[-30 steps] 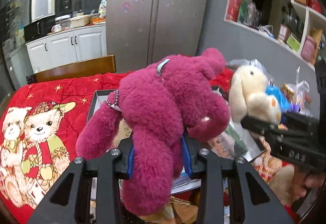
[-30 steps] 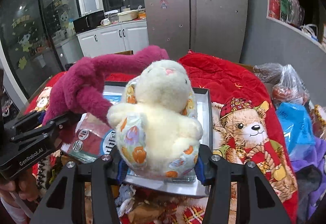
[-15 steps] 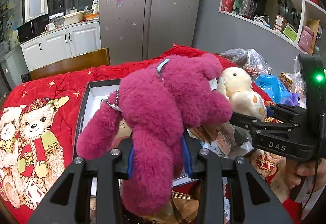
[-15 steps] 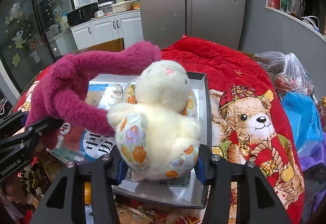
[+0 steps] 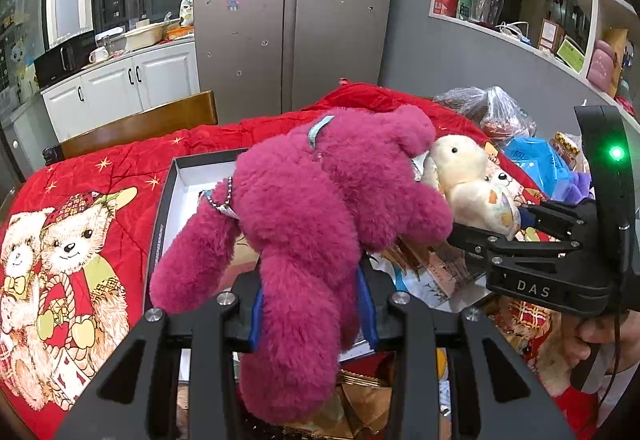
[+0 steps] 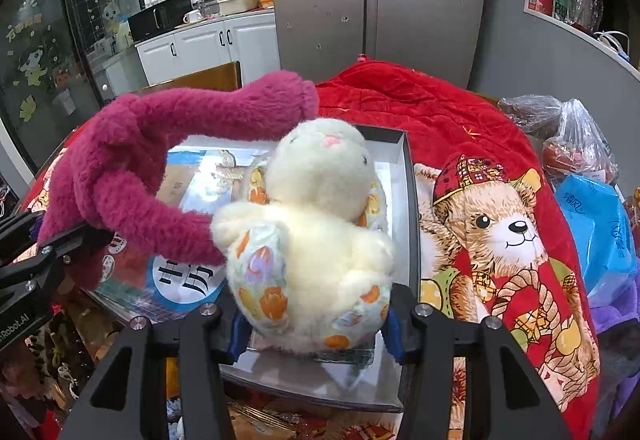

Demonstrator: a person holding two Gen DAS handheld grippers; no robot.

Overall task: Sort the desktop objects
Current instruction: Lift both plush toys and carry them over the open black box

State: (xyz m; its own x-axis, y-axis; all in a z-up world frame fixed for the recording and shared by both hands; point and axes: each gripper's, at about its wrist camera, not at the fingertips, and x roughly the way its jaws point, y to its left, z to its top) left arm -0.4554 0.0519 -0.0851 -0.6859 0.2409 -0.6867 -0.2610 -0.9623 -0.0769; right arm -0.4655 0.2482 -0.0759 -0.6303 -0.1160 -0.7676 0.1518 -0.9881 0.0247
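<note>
While both toys touch above the box (image 6: 404, 144): left tongs (image 5: 312, 314) clamping magenta bear (image 5: 320, 208), right tongs (image 6: 316, 324) cream rabbit (image 6: 316, 232).

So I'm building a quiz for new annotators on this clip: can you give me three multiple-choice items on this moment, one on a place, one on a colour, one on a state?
1. Where is the shallow box?
A. on the red bear-print blanket
B. on the kitchen counter
C. on the wall shelf

2. What colour is the plush held by the left tool?
A. blue
B. magenta
C. green

3. What is the state of the right tool?
A. open and holding nothing
B. shut on a plastic bag
C. shut on the cream plush

Answers:
1 A: the red blanket lies around the box on both sides.
2 B: the magenta plush sits between the left tool's blue pads.
3 C: the cream plush is squeezed between the right tool's pads.
</note>
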